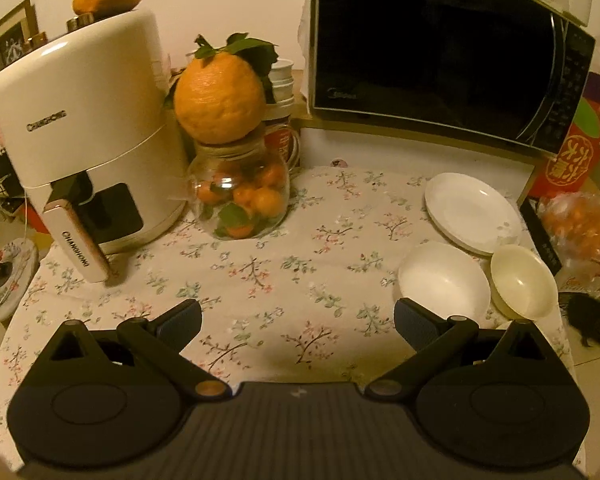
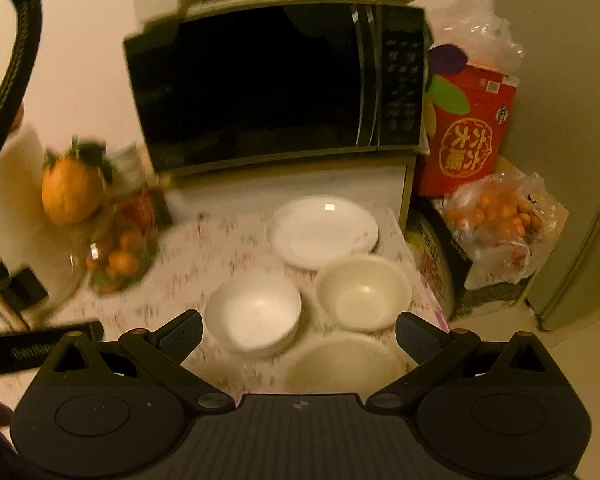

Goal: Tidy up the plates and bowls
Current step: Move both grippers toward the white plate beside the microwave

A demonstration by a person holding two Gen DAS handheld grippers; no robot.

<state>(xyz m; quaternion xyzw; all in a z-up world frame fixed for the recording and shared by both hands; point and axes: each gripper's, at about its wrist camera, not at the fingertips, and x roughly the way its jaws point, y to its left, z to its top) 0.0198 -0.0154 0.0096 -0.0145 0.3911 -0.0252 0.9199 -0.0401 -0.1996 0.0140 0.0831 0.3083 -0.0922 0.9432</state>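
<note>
We see both tools empty. The left gripper [image 1: 298, 322] has its jaws spread wide over bare floral tablecloth [image 1: 260, 264], nothing between the pads. The right gripper [image 2: 298, 334] is also wide open, gripping nothing; its view is motion-blurred.

The dishes sit clustered by the right edge of the table. A stack of white plates [image 1: 472, 212] is at the back right, just in front of the shelf holding the microwave [image 1: 432, 52]. A white bowl [image 1: 444, 282] sits in front of the plates, with a cream bowl [image 1: 524, 280] just beside it nearer the right edge; whether the two touch we cannot tell. In the right wrist view, a third pale dish [image 2: 344, 364] lies nearest the camera, between the fingers and blurred, so we cannot tell if it is a bowl or a plate.

At the back left are a white air fryer [image 1: 80, 128] and a glass jar of small oranges [image 1: 240, 200] with a big citrus fruit [image 1: 220, 98] on top. A red box [image 2: 466, 132] and a bag of oranges [image 2: 496, 216] sit past the right edge.
</note>
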